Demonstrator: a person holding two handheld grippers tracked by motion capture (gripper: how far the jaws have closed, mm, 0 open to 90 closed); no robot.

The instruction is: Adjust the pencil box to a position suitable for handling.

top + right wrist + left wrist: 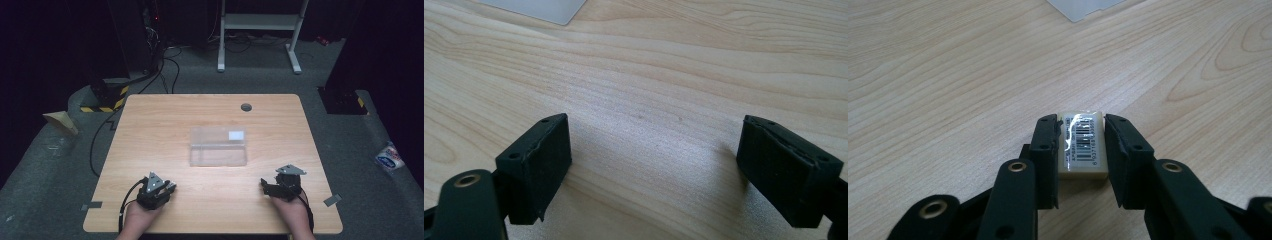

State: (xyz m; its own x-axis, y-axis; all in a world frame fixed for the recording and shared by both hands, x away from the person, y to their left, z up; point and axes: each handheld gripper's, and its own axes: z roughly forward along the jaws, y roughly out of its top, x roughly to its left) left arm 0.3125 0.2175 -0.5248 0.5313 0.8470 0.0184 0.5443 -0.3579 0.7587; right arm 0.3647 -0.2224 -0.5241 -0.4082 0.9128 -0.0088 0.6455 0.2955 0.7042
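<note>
The left tongs (pixel 1082 145) are clamped on a small white eraser (pixel 1083 150) with a barcode label, the pads pressing its two sides. It rests on the wooden surface (pixel 210 190) at the near left. The right tongs (pixel 656 170) sit at the near right with jaws spread wide and nothing between them. A clear box (pixel 218 146) lies at the middle, well apart from both.

One clear plastic box (pixel 218 146), one barcoded eraser (pixel 1083 145), two tools.

Barcoded white eraser (pixel 1083 145) between jaws
</note>
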